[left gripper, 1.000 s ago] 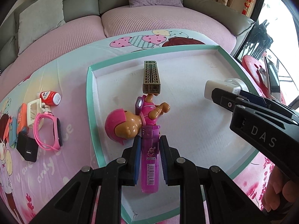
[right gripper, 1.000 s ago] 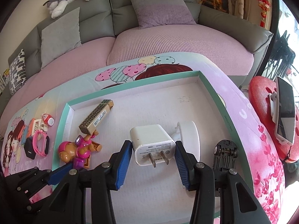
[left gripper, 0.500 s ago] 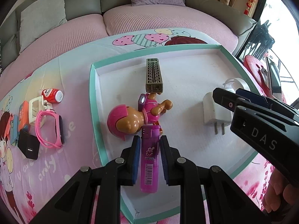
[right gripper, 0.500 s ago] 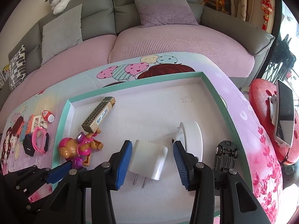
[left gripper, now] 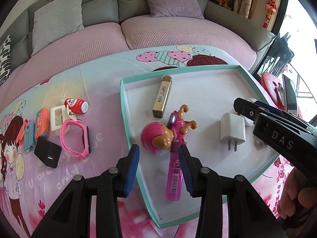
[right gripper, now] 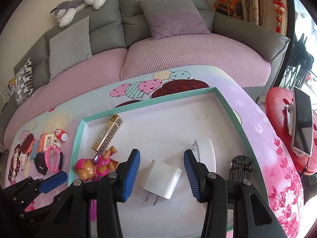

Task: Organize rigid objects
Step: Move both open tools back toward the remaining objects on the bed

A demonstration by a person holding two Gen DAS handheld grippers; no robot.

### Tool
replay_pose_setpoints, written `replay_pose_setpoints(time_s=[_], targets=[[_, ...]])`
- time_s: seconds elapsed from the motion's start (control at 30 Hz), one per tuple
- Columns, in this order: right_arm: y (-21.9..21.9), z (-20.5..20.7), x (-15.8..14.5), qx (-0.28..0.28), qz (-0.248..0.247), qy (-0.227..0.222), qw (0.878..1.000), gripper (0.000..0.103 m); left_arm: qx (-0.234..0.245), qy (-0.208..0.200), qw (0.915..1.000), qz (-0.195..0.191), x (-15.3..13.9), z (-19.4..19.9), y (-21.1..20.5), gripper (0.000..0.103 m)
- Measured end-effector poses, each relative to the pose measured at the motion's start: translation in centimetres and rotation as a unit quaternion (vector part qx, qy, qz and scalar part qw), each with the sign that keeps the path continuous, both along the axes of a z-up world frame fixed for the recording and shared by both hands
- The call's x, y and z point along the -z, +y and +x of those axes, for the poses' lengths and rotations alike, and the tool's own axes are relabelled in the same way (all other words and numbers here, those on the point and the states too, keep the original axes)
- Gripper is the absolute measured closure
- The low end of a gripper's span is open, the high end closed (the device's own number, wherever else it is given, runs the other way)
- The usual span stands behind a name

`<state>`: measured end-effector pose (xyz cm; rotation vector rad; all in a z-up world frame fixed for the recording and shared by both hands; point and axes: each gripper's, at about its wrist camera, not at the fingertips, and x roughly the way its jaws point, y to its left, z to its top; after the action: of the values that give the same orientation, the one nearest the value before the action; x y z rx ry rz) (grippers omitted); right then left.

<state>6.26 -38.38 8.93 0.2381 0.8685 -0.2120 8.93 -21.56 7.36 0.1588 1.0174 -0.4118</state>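
- the teal-rimmed tray (left gripper: 126, 119) holds a gold box (left gripper: 162, 97), a pink toy pup (left gripper: 166, 134), a purple lighter (left gripper: 174, 174) and a white charger (right gripper: 160, 178).
- my left gripper (left gripper: 158, 168) has just been opening; the lighter lies loose beside its right finger.
- my right gripper (right gripper: 161, 175) stands partly open, the charger lying between its fingers, untouched.

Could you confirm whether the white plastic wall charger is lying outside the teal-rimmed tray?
No, the white plastic wall charger lies on the white floor inside the teal-rimmed tray.

Charger (right gripper: 160, 176), lighter (left gripper: 174, 175), toy (left gripper: 166, 133) in tray (left gripper: 123, 107).
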Motion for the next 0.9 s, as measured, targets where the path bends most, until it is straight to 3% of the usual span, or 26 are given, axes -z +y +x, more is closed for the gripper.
replay_pose_setpoints(time_s=[0.23, 0.43, 0.5, 0.57, 0.73, 0.87, 0.9], targets=[[0.5, 0.3, 0.1, -0.006, -0.004, 0.006, 1.0, 0.053, -0.049, -0.009, 0.9988, 0.0, -0.4, 1.0, 2.7, 0.053], [1.2, 0.7, 0.3, -0.015, -0.012, 0.015, 1.0, 0.053, -0.083, -0.014, 0.9964, -0.001, -0.3, 1.5, 4.4, 0.04], [1.4, 0.9, 0.3, -0.018, -0.016, 0.017, 1.0, 0.053, -0.09, -0.015, 0.9958, 0.002, -0.2, 1.6, 4.8, 0.026], [1.7, 1.0, 0.3, -0.018, -0.02, 0.019, 0.999, 0.052, -0.093, -0.016, 0.9956, 0.002, 0.0, 1.6, 5.0, 0.026], [2.0, 1.3, 0.7, -0.018, -0.032, 0.03, 0.999, 0.047, -0.114, -0.018, 0.9933, -0.002, 0.2, 1.7, 5.9, 0.026], [1.8, 1.3, 0.7, -0.013, -0.031, 0.028, 0.999, 0.038, -0.135, -0.022, 0.9905, 0.007, 0.4, 1.9, 6.7, 0.008], [1.7, 1.4, 0.7, -0.013, -0.032, 0.027, 0.999, 0.034, -0.14, -0.023, 0.9898, 0.009, 0.4, 2.0, 6.9, 0.008]])
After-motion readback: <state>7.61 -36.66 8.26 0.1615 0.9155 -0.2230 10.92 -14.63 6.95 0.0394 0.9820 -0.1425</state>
